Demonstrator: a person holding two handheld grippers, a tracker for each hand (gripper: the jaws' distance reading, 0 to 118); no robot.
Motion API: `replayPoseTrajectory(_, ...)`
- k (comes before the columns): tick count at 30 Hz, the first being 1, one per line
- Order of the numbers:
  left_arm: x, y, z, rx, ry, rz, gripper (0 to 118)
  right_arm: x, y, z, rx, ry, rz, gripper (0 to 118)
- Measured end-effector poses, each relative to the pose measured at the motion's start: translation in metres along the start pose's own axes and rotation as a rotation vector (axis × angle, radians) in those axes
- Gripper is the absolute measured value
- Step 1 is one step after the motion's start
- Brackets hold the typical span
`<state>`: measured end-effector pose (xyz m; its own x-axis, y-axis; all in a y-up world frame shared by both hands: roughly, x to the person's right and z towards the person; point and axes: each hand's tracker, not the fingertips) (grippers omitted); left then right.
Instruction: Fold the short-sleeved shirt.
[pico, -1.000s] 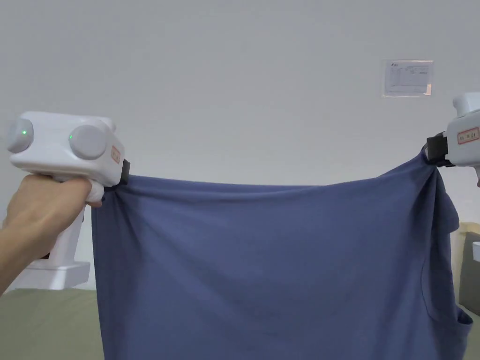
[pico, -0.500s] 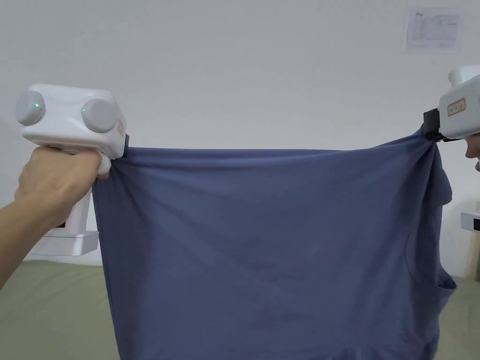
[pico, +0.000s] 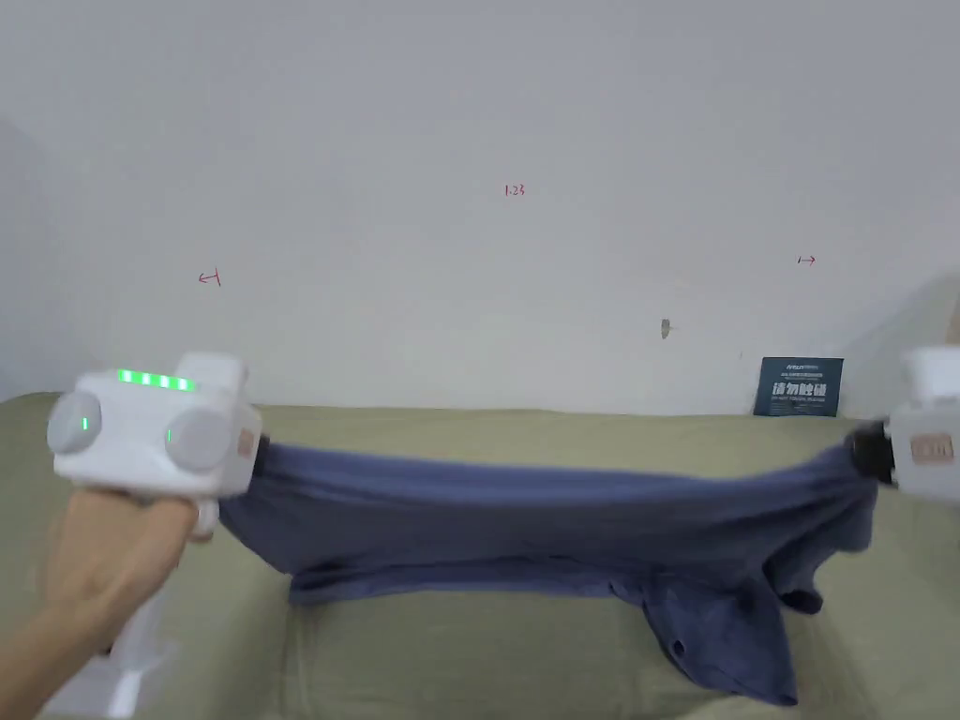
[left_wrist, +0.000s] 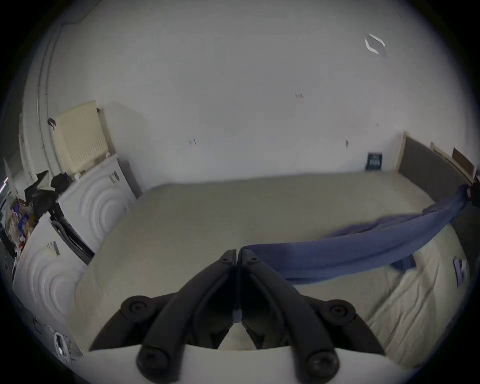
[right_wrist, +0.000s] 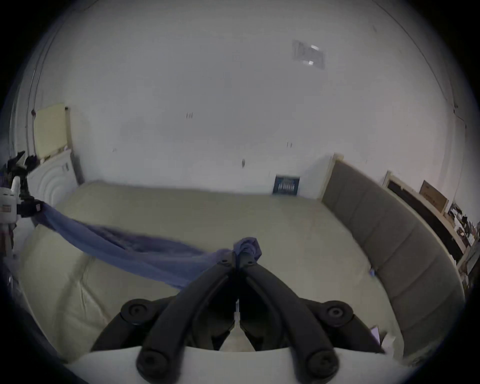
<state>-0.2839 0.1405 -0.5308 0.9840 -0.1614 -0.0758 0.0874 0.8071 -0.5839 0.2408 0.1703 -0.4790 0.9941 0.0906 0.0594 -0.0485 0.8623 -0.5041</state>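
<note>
Change since earlier frame: both grippers have come down from chest height to just above the bed; the shirt, which hung as a full flat sheet between them, now droops low with its lower part on the bed cover.
Shirt: blue short-sleeved shirt, stretched sideways between the two grippers along one edge; the middle sags, and the lower cloth lies bunched and creased on the bed, with a loose flap trailing toward the near right.
Left gripper: white body held in a hand at the left of the head view; jaws pressed together on one end of the shirt edge, cloth running off to the right from the tips in the left gripper view.
Right gripper: at the right edge of the head view; jaws pinched on the other end of the shirt, a small wad of blue cloth bulging past the tips.
Bed: pale olive cover, wrinkled near the front; shirt rests across its middle.
Headboard: grey padded panel along the right side of the bed.
Wall: plain white, with small red marks.
Dark blue sign: leaning at the foot of the wall, behind the bed.
Picture quality: head view blurred around both grippers.
</note>
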Motion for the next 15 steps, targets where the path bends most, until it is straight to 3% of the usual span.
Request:
replayPoseTrajectory(6, -0.010, -0.138, 0.026, -0.164, -0.045, -0.030, 2, -0.002, -0.145, 0.063, -0.131, 0.069, -0.003, 2)
replayPoseTrajectory(10, -0.022, -0.222, 0.061, -0.233, -0.073, -0.001, 2, -0.001, -0.229, 0.109, -0.199, 0.076, -0.085, 2)
replayPoseTrajectory(15, -0.038, -0.299, 0.109, -0.274, -0.093, 0.052, 2, 0.006, -0.284, 0.161, -0.237, 0.094, -0.108, 2)
